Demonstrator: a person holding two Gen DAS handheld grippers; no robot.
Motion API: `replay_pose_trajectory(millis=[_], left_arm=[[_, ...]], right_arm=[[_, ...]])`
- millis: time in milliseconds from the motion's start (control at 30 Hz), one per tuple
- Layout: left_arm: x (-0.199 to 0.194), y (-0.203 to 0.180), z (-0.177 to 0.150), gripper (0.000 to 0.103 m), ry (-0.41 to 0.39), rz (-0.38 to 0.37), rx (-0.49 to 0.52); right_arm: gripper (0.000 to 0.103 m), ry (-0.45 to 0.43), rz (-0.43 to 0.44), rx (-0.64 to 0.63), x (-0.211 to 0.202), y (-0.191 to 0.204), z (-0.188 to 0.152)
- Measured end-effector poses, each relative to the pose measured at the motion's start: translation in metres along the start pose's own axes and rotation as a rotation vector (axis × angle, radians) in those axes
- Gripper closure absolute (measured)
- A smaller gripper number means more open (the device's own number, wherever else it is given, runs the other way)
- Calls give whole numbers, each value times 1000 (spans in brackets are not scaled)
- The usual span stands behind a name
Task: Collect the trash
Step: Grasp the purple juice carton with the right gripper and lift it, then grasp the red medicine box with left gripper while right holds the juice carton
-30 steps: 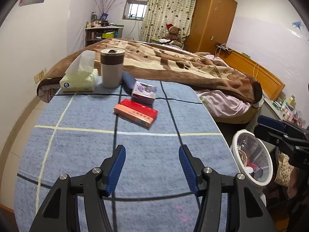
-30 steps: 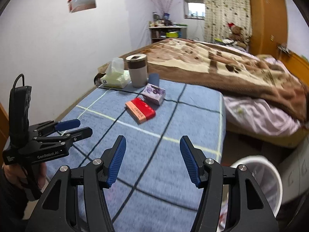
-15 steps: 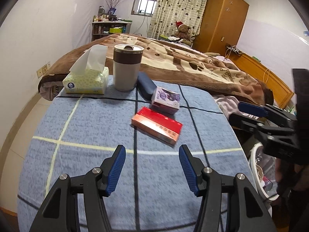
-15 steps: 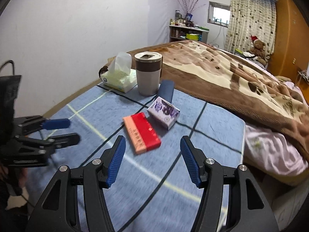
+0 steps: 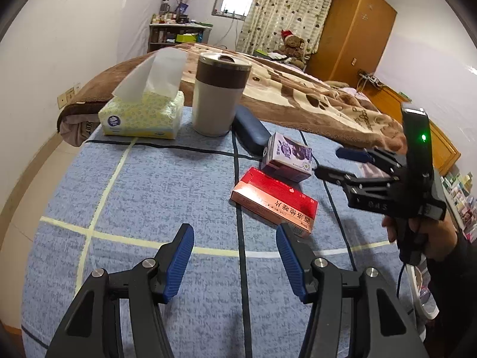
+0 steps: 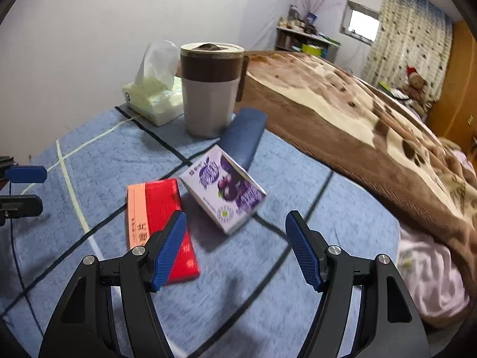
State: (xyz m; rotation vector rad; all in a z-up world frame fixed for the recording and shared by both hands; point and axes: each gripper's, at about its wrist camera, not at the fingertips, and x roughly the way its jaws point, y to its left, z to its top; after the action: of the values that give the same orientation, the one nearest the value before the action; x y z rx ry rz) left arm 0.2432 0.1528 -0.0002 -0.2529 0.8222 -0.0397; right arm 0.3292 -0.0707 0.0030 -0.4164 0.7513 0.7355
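Red box [image 6: 162, 223] flat, long axis toward camera.

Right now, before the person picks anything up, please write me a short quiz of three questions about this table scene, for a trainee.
1. True or false: the purple carton stands upright on the blue cloth.
2. Which item lies nearest the left gripper? A) tissue pack B) red box C) lidded cup
3. Fill in: the right gripper holds ____ between its pads.

Key
1. False: it lies on its side, next to the red box.
2. B.
3. Nothing: its jaws have just been opening and stand empty above the cloth, close to the purple carton.
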Motion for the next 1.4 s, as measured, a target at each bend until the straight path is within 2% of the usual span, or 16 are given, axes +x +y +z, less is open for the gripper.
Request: replay_pose_trajectory(millis=[200,567,700,800,1067,1400], left_arm=[[21,9,4,46,31,10,-26],[35,17,9,46,46,26,-47],[37,15,10,46,50,24,-52],[36,15,11,46,45,26,-57],[24,16,7,46,33,27,-103],[1,-9,-11,46,34,1,-102]], right_arm=[[33,-1,23,-93,11,8,5],[33,9,44,-205,27,16,9],[33,38,84,-128,25,12,12],[34,63,83,-104,17,18,6],[34,138,180,-9,-13,42,-25],[34,178,215,21,-56,56,-70]])
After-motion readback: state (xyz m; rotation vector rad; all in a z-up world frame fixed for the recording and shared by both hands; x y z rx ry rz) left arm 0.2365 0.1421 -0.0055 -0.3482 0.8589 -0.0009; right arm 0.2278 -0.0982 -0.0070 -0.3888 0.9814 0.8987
